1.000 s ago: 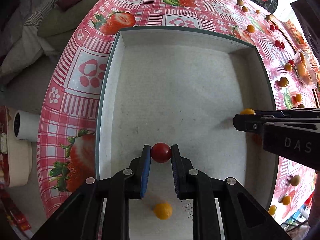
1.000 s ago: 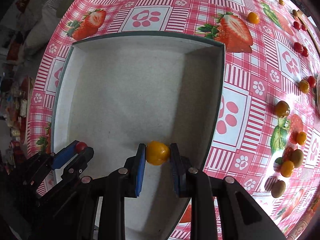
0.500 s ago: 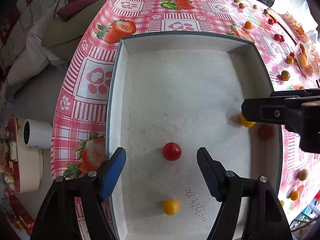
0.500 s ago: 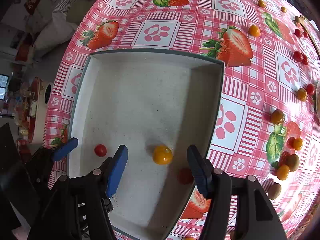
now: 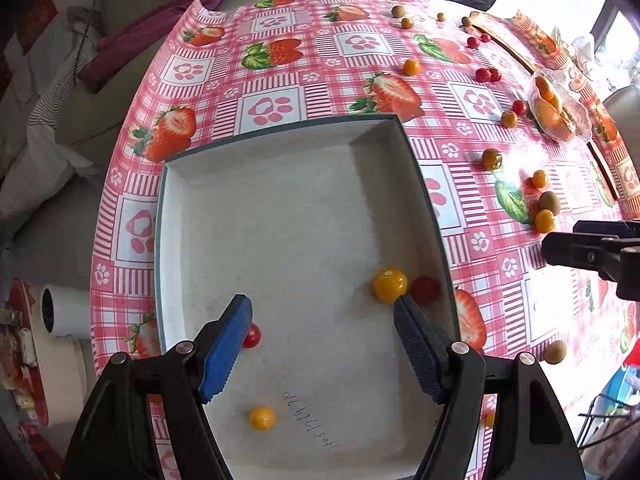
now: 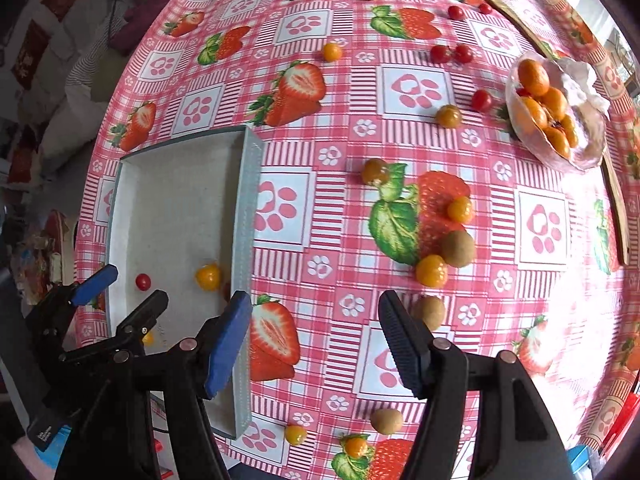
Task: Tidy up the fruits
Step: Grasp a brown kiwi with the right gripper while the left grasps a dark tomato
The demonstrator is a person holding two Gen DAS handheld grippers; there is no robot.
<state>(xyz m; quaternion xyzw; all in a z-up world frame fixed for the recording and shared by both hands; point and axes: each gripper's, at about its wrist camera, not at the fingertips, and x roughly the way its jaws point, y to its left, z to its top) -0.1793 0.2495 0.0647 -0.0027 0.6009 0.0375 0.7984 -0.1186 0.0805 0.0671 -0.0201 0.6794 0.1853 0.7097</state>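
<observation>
Both grippers gape wide, empty. Left gripper (image 5: 322,346) hovers over the white tray (image 5: 280,152), which holds 4 cherry tomatoes. Right gripper (image 6: 314,338) hangs over the tablecloth (image 6: 420,92); about 20 fruits lie ahead, nearest a brown longan (image 6: 429,312). Sorting barely begun.

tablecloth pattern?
Tablecloth: pink-red gingham with strawberries, paw prints and small flowers. Clearest in the right wrist view.

Tablecloth (image 6: 416,92) glossy plastic; tray (image 5: 288,216) matt, grainy inside (cardboard-like); tomatoes (image 5: 390,285) smooth, shiny.
</observation>
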